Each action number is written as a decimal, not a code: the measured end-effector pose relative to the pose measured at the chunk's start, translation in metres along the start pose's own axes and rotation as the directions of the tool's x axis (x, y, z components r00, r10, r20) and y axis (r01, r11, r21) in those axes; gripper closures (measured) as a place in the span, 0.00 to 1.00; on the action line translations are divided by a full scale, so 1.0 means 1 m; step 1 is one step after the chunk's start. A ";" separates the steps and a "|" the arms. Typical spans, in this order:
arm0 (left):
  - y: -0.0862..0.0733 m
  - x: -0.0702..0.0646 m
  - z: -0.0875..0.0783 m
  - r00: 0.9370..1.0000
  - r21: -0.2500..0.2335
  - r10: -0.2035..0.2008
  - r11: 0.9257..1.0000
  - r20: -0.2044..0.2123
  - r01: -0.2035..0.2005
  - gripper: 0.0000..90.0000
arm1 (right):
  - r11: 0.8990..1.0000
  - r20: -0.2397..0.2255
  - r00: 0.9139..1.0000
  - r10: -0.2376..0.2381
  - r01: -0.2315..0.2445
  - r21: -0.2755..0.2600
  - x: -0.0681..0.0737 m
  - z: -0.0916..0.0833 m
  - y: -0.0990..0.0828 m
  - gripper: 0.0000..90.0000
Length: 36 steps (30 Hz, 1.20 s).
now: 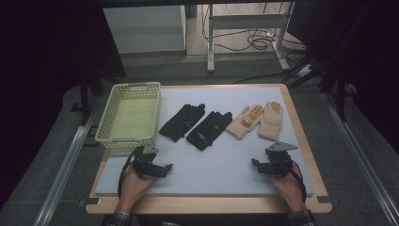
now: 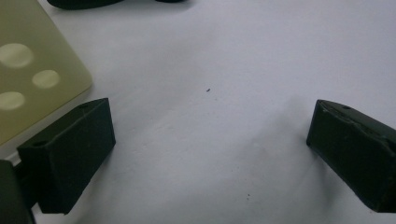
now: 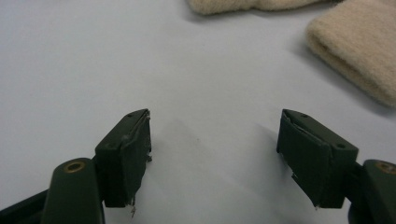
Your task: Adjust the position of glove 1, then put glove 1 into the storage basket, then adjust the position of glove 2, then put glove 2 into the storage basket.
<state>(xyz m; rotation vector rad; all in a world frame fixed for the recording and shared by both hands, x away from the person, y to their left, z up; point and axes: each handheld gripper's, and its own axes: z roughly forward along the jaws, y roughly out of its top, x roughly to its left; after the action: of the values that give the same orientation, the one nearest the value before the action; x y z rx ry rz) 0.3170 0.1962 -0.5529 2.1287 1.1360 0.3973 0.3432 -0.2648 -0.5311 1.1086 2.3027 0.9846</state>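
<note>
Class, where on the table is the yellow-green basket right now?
In the high view, the basket sits at the table's far left corner, immediately left of the black gloves, with the left hand-held gripper just in front of it.

Looks like a lab or some kind of test room, not anybody's home. The table (image 1: 301, 141) is a plain wooden board with a pale grey mat (image 1: 221, 160) on it, sitting between metal rails (image 1: 66, 165) on a grey carpeted floor (image 1: 357, 188). Dark curtains (image 1: 42, 70) hang on both sides. Behind it there's a metal desk frame (image 1: 211, 42) with loose cables (image 1: 254, 40) lying on the floor. The two hand-held grippers with cameras fit that kind of recording setup too.
</note>
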 end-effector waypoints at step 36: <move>0.000 0.000 0.000 1.000 0.000 0.004 1.000 0.000 -0.004 0.01 | 1.000 -0.001 1.000 0.012 -0.012 0.021 0.001 -0.001 0.003 0.28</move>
<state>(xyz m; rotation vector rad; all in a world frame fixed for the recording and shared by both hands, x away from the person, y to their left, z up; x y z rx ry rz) 0.3171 0.1965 -0.5529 2.1310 1.1318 0.3997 0.3439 -0.2633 -0.5281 1.1318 2.3144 0.9679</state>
